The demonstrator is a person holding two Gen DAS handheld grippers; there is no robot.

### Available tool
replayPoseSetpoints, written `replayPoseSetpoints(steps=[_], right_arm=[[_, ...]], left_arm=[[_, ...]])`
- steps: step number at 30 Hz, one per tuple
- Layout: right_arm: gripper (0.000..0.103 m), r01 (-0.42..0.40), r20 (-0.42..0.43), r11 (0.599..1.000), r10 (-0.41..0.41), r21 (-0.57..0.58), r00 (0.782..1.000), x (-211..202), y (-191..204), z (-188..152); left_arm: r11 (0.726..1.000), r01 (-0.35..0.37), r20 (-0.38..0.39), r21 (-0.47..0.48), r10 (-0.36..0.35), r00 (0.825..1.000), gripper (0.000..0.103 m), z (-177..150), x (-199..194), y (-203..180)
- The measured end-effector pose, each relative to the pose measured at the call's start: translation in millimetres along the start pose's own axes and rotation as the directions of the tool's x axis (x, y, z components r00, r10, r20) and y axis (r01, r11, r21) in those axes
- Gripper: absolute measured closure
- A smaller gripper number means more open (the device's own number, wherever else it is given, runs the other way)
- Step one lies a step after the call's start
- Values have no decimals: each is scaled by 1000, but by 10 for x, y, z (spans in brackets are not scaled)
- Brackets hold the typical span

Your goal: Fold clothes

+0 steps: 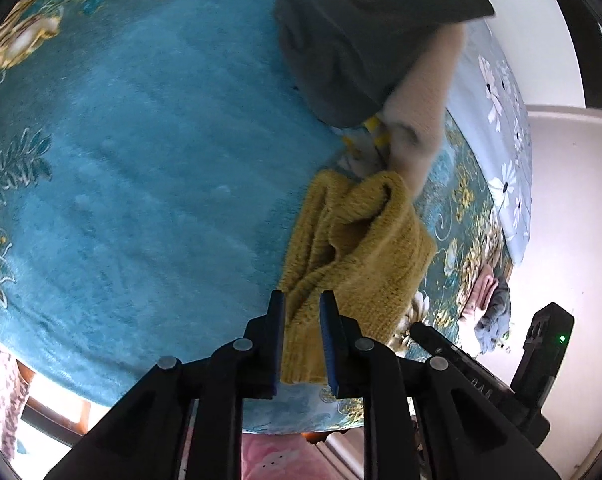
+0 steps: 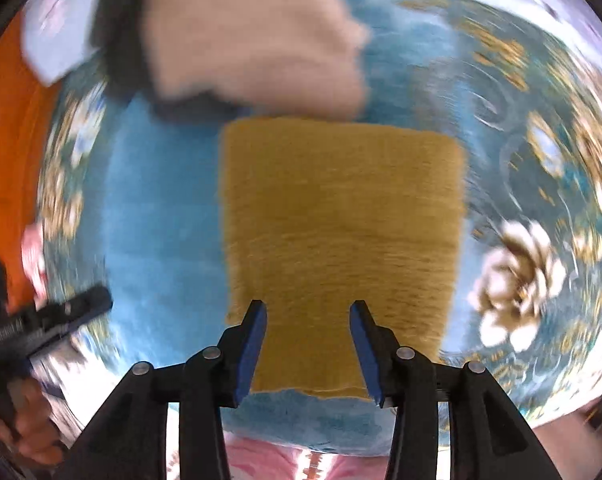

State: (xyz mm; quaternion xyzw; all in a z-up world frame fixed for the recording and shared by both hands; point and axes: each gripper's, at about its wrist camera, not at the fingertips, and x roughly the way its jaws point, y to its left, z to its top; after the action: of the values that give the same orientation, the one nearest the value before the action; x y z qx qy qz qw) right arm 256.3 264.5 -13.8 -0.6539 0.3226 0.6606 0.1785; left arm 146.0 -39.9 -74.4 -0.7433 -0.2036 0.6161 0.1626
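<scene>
A mustard-yellow knit sweater (image 1: 357, 240) lies on the teal floral blanket (image 1: 141, 140). In the left wrist view it is bunched, and my left gripper (image 1: 303, 340) is shut on its ribbed edge, which runs between the blue pads. In the right wrist view the sweater (image 2: 341, 220) appears as a flat rectangle. My right gripper (image 2: 308, 344) is open above its near edge, holding nothing. This view is blurred by motion. The other gripper (image 2: 53, 320) shows at the left there.
A grey garment (image 1: 361, 28) and a beige one (image 1: 421, 112) are piled beyond the sweater; they also show in the right wrist view (image 2: 253, 36). A pale floral quilt (image 1: 497, 120) lies at the right. More clothes (image 1: 489, 304) sit by the blanket's right edge.
</scene>
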Motion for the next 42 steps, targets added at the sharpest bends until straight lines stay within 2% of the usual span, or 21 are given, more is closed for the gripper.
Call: replayPoseSetpoints(steps=[3,9,11,13,17,21,24,30,32,34,38,39,42], right_arm=[[51,5,1,997,-5,81,1000,25,-312,-51],[46,-15,-23,989,18,149,1000,177,-899,-167],[44,-51,-27,984,57,172,998,253,-1075,-156],[42,-96,-41,976,105,195,994,348,-1220,-148],[40,-170,-96,964,192,203,977,596,-1445,-151],[37,-263,-160,947,292,183,943,929,-1490,-174],[36,-299,-216,946,321,127,922,1141,-1392,-194],[35,-341,-242,935,354,92,904,1370,-1260,-202],[35,-337,-234,938,347,83,908,1379,-1217,-204],[39,-325,-231,942,337,87,913,1374,-1189,-201],[69,-323,-230,937,346,132,910,1320,-1217,-181],[73,-324,-228,935,350,142,909,1297,-1228,-176],[76,-341,-223,933,359,117,906,1170,-1237,-165]], left_arm=[[1000,-7,-5,16,7,1000,84,-44,59,-140],[998,-18,15,56,17,1000,69,-210,103,-398],[997,-35,26,65,34,999,60,-283,94,-478],[997,-55,44,59,53,998,56,-338,72,-536],[995,-95,77,6,94,993,53,-474,53,-601],[991,-131,73,-38,134,988,53,-666,116,-622],[987,-145,77,-71,150,986,53,-813,142,-601],[973,-180,79,-147,193,978,53,-1021,140,-486],[967,-185,81,-173,201,976,53,-1078,125,-439],[964,-184,85,-192,204,975,53,-1118,115,-414],[961,-179,88,-211,201,976,53,-1159,111,-413],[962,-177,89,-210,199,976,53,-1156,112,-424],[966,-173,92,-190,193,977,53,-1174,112,-482]])
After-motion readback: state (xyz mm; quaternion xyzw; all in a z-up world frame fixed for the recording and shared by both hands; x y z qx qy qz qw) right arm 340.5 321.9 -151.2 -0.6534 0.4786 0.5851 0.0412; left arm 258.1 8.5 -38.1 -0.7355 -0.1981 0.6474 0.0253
